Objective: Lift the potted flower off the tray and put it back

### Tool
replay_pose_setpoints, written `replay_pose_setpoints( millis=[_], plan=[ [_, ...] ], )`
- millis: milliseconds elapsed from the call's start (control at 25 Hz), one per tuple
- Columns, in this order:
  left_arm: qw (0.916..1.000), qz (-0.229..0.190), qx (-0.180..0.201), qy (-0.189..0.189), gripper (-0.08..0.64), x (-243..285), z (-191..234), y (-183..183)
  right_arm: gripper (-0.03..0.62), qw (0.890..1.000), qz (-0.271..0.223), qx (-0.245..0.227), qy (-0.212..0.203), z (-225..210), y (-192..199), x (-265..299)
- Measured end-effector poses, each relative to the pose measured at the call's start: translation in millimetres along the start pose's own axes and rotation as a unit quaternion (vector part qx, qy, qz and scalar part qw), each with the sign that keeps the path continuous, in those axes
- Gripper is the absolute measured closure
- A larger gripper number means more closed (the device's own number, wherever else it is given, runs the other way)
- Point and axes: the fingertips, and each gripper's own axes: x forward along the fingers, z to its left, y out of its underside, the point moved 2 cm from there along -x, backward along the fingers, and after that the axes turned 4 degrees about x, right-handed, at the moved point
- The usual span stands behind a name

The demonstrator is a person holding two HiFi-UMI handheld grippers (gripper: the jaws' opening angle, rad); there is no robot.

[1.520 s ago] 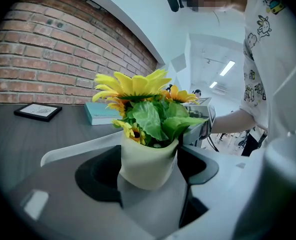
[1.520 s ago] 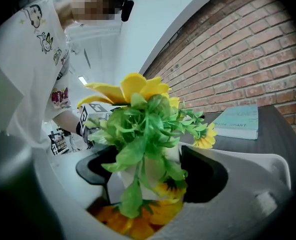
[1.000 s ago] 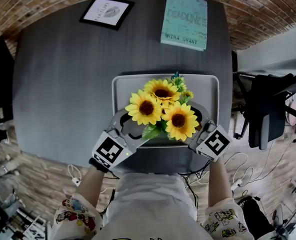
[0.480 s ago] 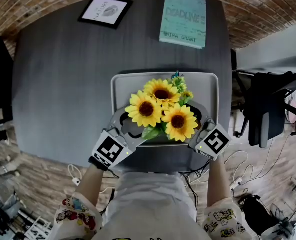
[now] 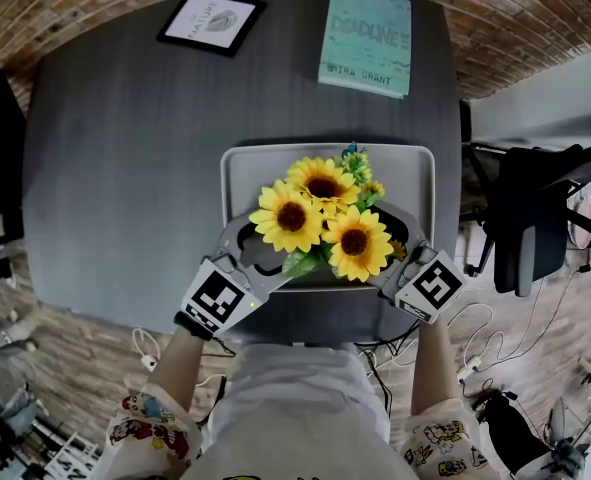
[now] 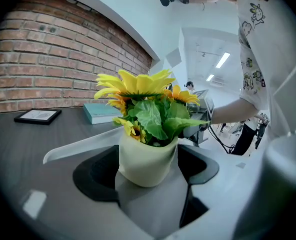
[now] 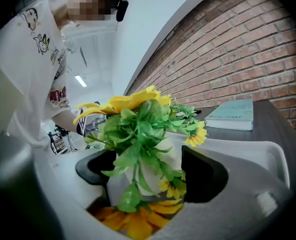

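Head view hides the base of the potted flower (image 5: 320, 218) under its blooms, while the two gripper views look in beneath them at the cream pot (image 6: 146, 159) – the left gripper (image 5: 260, 253) has it between its black pads, which meet the pot's sides, and the right gripper (image 5: 403, 243) clasps the same pot from the opposite side, jaws spread wide around it. The plant stands over the near half of the grey tray (image 5: 240, 173); no view shows whether its base rests on the tray or hangs just clear. Only the right gripper view shows a fallen-looking yellow bloom (image 7: 132, 224) low in front of the pot. Counted from above: three large sunflower heads (image 5: 292, 216), one pot, one tray, one teal book (image 5: 367, 40), one framed picture (image 5: 212, 23), two grippers – all on or over one dark table (image 5: 125, 168). Against the earlier frames nothing has shifted: both grippers and the plant sit where they were.
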Motion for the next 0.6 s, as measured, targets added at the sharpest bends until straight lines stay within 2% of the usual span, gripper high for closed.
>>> replay_pose_setpoints(
  millis=[200,600],
  plan=[
    [0.9999,-0.001,0.012,0.001,0.186,-2.3,0.5,-4.0,0.186,1.000,-0.007,-0.005,0.001,0.4,-2.0,-0.9],
    [0.9995,-0.011,0.025,-0.015,0.183,-15.1,-4.1,-13.3,0.186,0.999,-0.002,-0.020,0.031,6.8,-7.9,-22.3]
  ],
)
